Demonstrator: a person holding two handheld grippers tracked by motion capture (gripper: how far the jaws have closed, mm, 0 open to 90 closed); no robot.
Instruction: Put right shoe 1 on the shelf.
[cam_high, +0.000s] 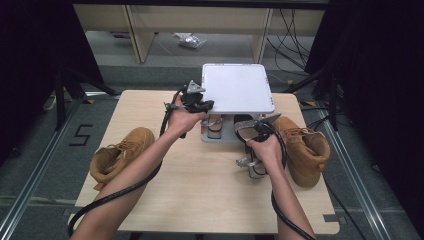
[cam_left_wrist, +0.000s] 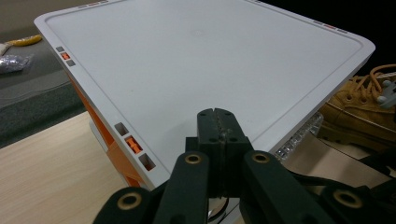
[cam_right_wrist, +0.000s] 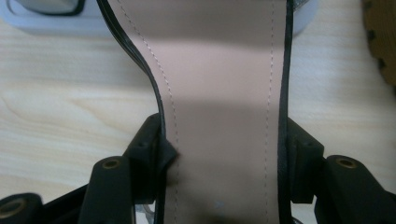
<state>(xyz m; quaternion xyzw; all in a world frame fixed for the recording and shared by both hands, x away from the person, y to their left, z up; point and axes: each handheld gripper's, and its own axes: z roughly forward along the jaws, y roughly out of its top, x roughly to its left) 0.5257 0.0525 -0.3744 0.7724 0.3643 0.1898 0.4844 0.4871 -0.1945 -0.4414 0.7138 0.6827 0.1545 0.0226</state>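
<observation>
The sandal (cam_right_wrist: 219, 116) lies lengthwise between the jaws of the right tool (cam_right_wrist: 224, 154), its smooth pinkish-tan insole stitched along both edges and rimmed in black; the jaws press its two sides, so this tool is clenched on the sandal. In the high view the right tool (cam_high: 256, 131) sits just in front of the low grey rack (cam_high: 220, 137), with the sandal's black part reaching toward the rack's front edge. Beyond its jaws lies pale wood-grain surface (cam_right_wrist: 60, 93).

The left tool (cam_left_wrist: 217, 135) has its jaws pressed flat together with nothing between them (their tips hang over the lid's near edge). The lid (cam_left_wrist: 205, 60) is a white, matte, square plastic panel with rounded corners and a shallow raised rim; small orange and grey tabs are set in its edge. Under it the rack holds another sandal (cam_high: 215, 125), partly hidden.

To the right of the right tool stands a tan suede boot (cam_high: 302, 150) with laces. Another tan boot (cam_high: 120, 155) lies well left of the left tool (cam_high: 197, 100), at the surface's edge.
</observation>
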